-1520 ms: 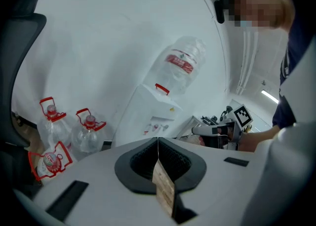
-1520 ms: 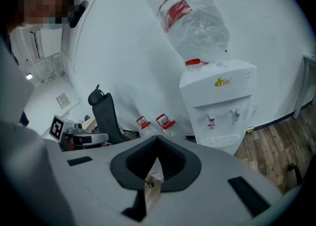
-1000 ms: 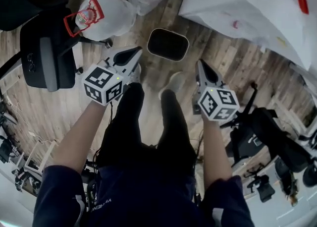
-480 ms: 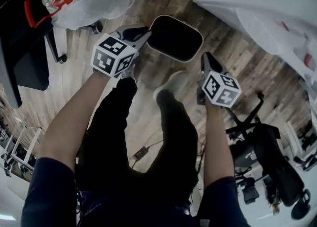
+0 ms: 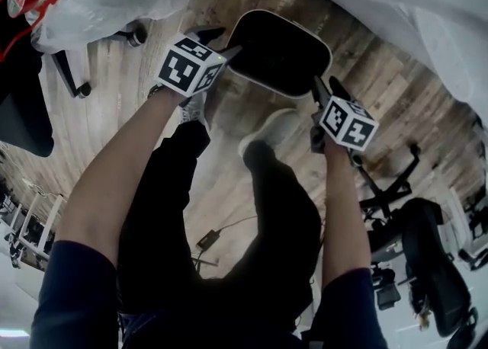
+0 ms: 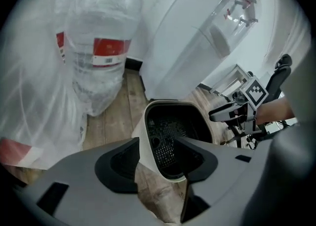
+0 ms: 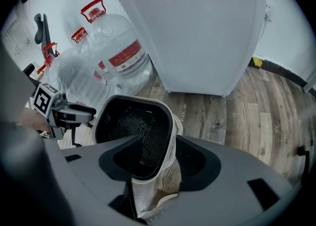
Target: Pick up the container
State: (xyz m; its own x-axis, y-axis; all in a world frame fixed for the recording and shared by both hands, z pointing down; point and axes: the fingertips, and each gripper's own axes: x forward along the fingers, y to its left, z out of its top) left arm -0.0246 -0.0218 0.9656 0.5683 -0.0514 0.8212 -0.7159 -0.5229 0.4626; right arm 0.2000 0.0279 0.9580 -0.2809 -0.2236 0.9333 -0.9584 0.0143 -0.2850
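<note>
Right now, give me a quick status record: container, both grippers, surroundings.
container: white outside, black perforated inside
left gripper: shut on the container's rim wall, one jaw inside, one outside
right gripper: shut on the opposite rim wall, same way
nearby: bagged water bottles, wooden floor

Person in a navy short-sleeved top (image 5: 72,286), black trousers (image 5: 274,218) and pale grey shoes (image 5: 268,128); left gripper (image 6: 158,142) and right gripper (image 7: 159,141) grey-bodied with dark inset pads, each topped by a white cube (image 5: 191,65) with black square markers.
</note>
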